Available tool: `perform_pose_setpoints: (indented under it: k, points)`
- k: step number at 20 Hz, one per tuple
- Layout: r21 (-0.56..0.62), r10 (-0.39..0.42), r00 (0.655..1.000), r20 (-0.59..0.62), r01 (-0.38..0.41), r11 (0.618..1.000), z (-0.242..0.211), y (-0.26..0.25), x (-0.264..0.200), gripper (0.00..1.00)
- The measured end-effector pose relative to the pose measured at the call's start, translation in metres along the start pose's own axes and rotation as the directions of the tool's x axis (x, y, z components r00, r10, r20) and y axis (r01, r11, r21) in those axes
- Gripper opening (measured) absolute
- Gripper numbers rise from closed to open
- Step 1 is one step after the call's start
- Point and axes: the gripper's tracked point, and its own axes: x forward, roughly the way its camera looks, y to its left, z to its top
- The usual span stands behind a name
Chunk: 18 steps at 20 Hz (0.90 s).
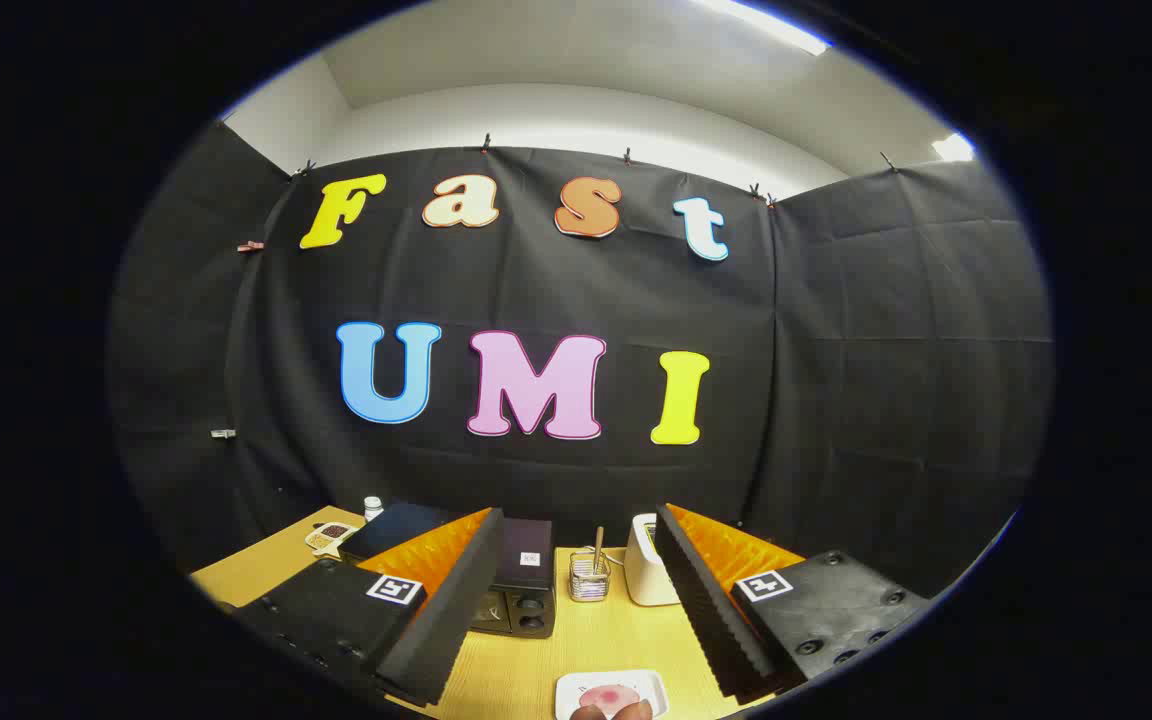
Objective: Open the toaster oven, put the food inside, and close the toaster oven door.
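Hand-held gripper (566,610) wide open, empty, above wooden table (586,640), toaster oven (521,590) beyond, black-draped booth

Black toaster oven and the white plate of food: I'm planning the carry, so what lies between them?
In the gripper view, only bare wooden tabletop separates the white plate from the black toaster oven. The gripper hangs open above that stretch.

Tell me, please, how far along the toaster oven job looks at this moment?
Nothing looks done yet. The toaster oven stands beyond the fingers, partly hidden, so its door state is unclear. The gripper is open and holds nothing. The food sits on its white plate between the fingers. Opening, loading and closing remain.
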Motion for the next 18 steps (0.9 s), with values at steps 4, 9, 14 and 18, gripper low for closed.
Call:
perform_pose_setpoints:
  k: [4,9,14,18]
  points:
    - [-0.002,-0.009,1.000,0.005,0.009,1.000,0.0025,-0.0003,0.0007,0.98]
    - [0.001,-0.012,1.000,0.012,0.012,1.000,0.0052,0.0012,-0.0009,0.98]
    - [0.002,-0.016,1.000,0.008,0.016,1.000,0.0027,0.0033,0.0004,0.98]
    - [-0.004,-0.027,1.000,0.014,0.027,1.000,0.0027,0.0035,0.0003,0.98]
